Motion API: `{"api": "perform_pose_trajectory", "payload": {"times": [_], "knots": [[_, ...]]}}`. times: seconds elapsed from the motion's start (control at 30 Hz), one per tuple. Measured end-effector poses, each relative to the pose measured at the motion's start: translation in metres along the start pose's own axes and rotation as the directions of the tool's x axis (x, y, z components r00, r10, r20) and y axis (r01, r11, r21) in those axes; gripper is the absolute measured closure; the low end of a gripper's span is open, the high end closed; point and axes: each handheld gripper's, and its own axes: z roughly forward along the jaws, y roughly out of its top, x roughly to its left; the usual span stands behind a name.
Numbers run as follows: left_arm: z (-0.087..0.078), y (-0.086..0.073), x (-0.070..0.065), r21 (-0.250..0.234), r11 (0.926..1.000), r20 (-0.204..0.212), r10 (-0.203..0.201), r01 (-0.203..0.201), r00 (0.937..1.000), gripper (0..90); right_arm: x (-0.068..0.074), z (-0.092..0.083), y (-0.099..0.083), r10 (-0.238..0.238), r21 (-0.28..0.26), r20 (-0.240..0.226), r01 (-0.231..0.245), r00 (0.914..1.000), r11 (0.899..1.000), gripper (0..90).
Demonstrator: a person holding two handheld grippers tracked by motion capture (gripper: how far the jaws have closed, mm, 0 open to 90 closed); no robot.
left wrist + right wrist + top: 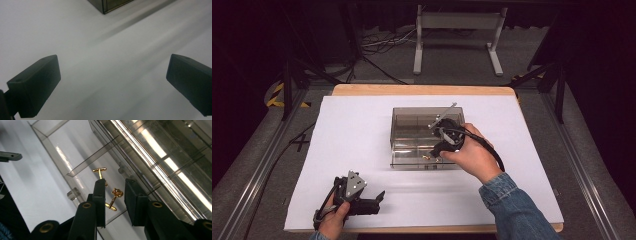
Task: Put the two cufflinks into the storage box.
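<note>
White sheet (362, 130) covers the table (422, 90). On it, toward one o'clock from centre, sits the clear box (412, 120). My right gripper (114, 192) dips into its near compartment, jaws slightly parted around a gold cufflink (114, 198), pads not pressing; another cufflink (100, 172) lies at eleven o'clock. My left gripper (112, 82) rests at seven o'clock, wide open, empty.

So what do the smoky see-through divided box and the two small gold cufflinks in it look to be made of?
Smoky see-through divided box: apparently rigid tinted acrylic, glossy, given its clear walls and sharp light streaks. Two small gold cufflinks: seemingly polished gold-toned metal with bright glints; solid or plated cannot be told.
</note>
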Motion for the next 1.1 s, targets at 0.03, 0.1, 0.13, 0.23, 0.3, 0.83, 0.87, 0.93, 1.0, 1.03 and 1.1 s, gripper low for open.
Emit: {"api": "perform_pose_trajectory", "payload": {"times": [0.03,0.1,0.13,0.23,0.3,0.83,0.87,0.93,1.0,1.03,1.1], "knots": [[0.000,0.000,0.000,-0.002,1.0000,-0.004,0.003,-0.003,1.0000,0.1,0.001,-0.003,-0.001,-0.007,-0.008,0.002,0.007,1.0000,1.000,69.9],[0.000,0.000,0.000,-0.003,1.0000,0.000,-0.003,0.003,1.0000,0.1,0.003,-0.008,-0.003,-0.020,-0.022,0.002,0.020,0.9998,1.000,69.9],[0.000,0.000,0.000,-0.003,1.0000,0.001,-0.004,0.004,1.0000,0.1,0.004,-0.011,-0.005,-0.030,-0.026,0.002,0.030,0.9996,0.999,69.5],[0.000,0.000,0.000,-0.004,1.0000,0.000,-0.005,0.005,1.0000,0.1,0.007,-0.020,-0.011,-0.033,-0.058,-0.005,0.032,0.9995,0.998,67.5],[0.000,0.000,0.000,-0.004,1.0000,0.002,-0.001,0.001,1.0000,0.1,0.009,-0.025,-0.015,-0.041,-0.079,-0.004,0.040,0.9992,0.996,66.6],[0.000,0.000,0.000,-0.002,1.0000,-0.002,-0.004,0.004,1.0000,0.1,0.017,-0.059,-0.050,-0.075,-0.193,0.001,0.073,0.9972,0.979,58.8],[0.000,0.000,0.000,-0.002,1.0000,-0.003,-0.006,0.006,1.0000,0.1,0.017,-0.061,-0.054,-0.075,-0.200,-0.001,0.073,0.9972,0.977,58.3],[0.000,0.000,0.001,-0.002,1.0000,-0.004,-0.005,0.005,1.0000,0.1,0.016,-0.063,-0.060,-0.088,-0.210,0.001,0.087,0.9961,0.974,57.4],[0.000,0.000,0.001,-0.002,1.0000,-0.004,-0.006,0.006,1.0000,0.1,0.014,-0.065,-0.066,-0.093,-0.216,0.001,0.091,0.9956,0.972,57.1],[0.000,0.000,0.001,-0.001,1.0000,-0.003,-0.005,0.005,1.0000,0.1,0.014,-0.066,-0.069,-0.094,-0.223,0.002,0.092,0.9956,0.971,57.1],[0.001,0.000,0.001,-0.001,1.0000,-0.001,-0.007,0.007,1.0000,0.1,0.011,-0.068,-0.074,-0.094,-0.234,-0.002,0.091,0.9956,0.968,57.3]]}}
